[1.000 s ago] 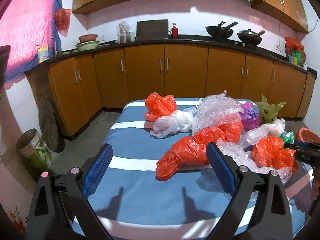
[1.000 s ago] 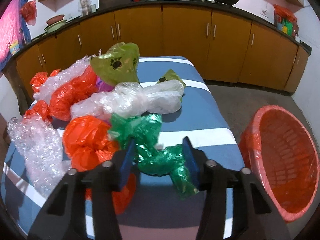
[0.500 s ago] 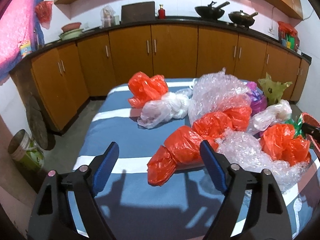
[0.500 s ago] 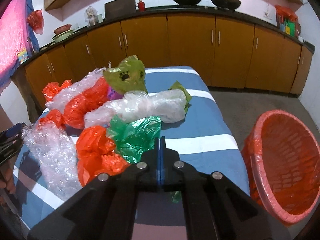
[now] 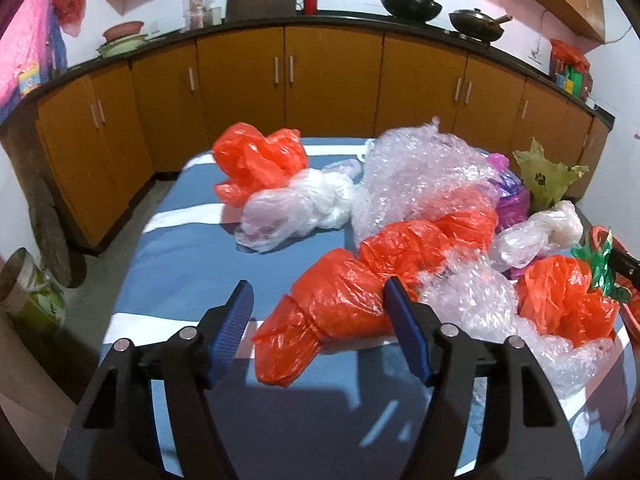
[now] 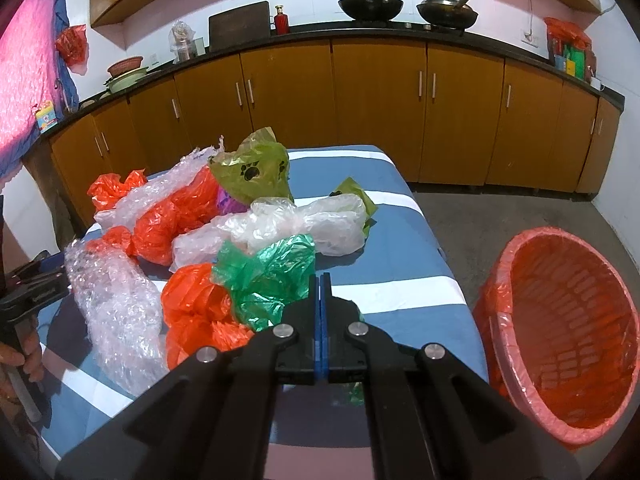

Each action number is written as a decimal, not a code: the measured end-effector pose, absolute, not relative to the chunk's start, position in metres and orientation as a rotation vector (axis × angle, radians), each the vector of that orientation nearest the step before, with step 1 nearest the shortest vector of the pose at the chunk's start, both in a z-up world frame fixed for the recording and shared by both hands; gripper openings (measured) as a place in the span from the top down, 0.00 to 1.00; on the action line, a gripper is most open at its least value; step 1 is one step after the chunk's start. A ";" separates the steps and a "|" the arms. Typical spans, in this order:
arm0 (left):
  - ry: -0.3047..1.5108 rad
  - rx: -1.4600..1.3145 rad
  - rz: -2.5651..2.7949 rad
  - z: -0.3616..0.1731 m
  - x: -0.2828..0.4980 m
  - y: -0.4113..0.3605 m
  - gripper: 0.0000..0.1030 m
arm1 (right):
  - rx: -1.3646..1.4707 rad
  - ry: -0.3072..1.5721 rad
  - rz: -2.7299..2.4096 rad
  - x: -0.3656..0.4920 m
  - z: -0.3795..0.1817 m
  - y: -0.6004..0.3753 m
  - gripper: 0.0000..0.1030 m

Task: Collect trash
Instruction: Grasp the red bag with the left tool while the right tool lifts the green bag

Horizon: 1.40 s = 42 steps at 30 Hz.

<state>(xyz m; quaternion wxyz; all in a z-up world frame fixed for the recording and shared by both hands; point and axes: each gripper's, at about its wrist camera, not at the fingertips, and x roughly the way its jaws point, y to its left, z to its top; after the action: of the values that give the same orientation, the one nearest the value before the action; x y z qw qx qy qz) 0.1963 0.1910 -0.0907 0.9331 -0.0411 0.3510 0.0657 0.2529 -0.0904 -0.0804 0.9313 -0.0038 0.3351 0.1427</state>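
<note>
Several plastic bags lie on a blue-and-white striped table [image 5: 188,264]. My left gripper [image 5: 318,328] is open, its jaws on either side of the near end of a long twisted orange bag [image 5: 360,280]. My right gripper [image 6: 320,300] is shut on a green bag [image 6: 268,276] and holds it just above the table's near right part. The green bag also shows at the right edge of the left wrist view [image 5: 600,264]. A pink basket lined with an orange bag [image 6: 560,332] stands on the floor right of the table.
Bubble wrap [image 6: 116,300], clear bags [image 6: 276,228], more orange bags [image 6: 196,308], an olive paw-print bag [image 6: 252,172] and a purple bag [image 5: 512,196] crowd the table. Brown cabinets [image 5: 332,80] line the far wall. A bucket [image 5: 28,292] stands on the floor at left.
My right gripper has shut on the green bag and lifted it a little. My left gripper has moved forward and lower, closing in around the end of the long orange bag.
</note>
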 end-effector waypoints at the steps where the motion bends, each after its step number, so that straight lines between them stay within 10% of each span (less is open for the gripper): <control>1: 0.726 -0.092 0.114 -0.092 0.198 0.190 0.45 | -0.005 0.686 0.292 0.253 -0.081 -0.091 0.98; 12: 0.708 -0.073 0.106 -0.088 0.189 0.186 0.73 | 0.022 0.675 0.293 0.249 -0.078 -0.096 0.98; 42: 0.491 -0.062 0.050 0.010 0.159 0.129 0.73 | 0.087 0.521 0.236 0.218 -0.021 -0.153 0.98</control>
<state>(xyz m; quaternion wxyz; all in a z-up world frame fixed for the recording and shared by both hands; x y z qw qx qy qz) 0.1588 0.1295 0.0098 0.9693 -0.0305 0.2429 0.0248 0.2184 -0.1535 -0.0213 0.9584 0.0429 0.2570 0.1165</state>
